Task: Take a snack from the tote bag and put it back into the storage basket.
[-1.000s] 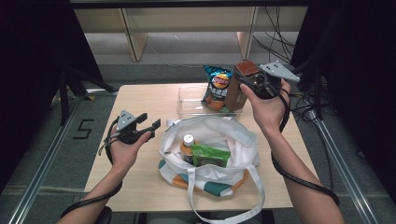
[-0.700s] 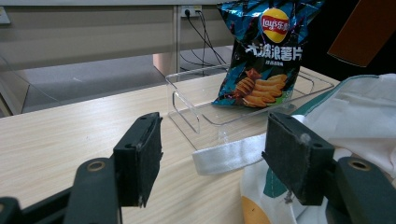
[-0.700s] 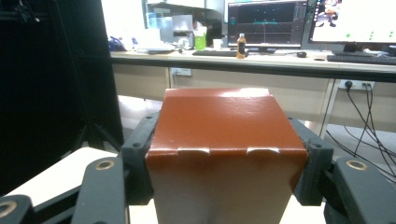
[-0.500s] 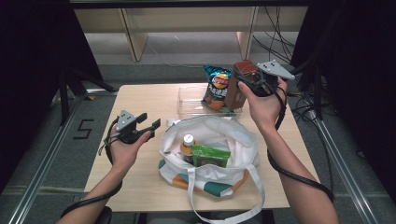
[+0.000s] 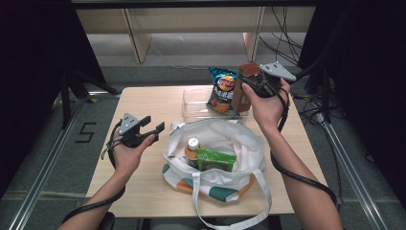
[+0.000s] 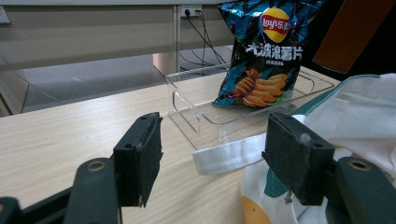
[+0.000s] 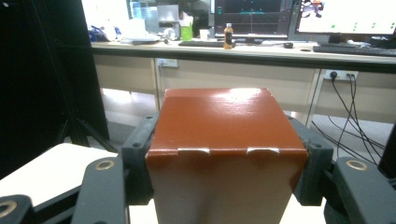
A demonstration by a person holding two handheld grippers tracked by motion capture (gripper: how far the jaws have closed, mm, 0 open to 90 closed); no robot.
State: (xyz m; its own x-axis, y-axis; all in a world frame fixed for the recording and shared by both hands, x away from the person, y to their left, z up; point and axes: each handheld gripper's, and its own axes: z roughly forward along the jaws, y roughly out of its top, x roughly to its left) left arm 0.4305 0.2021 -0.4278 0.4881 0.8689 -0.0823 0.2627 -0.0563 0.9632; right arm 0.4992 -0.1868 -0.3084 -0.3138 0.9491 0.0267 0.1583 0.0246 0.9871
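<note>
While left tongs gape, right tongs clamp box (wide).

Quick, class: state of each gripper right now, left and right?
Left gripper: open, holding nothing, jaws apart beside the white tote bag.
Right gripper: closed on the brown box, lifted above the clear tray.

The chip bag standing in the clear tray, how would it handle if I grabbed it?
The chip bag looks puffed with air, so probably light and easily crushed. Its glossy film may slip between fingers. Standing in the clear tray, it would likely tip if nudged.
</note>
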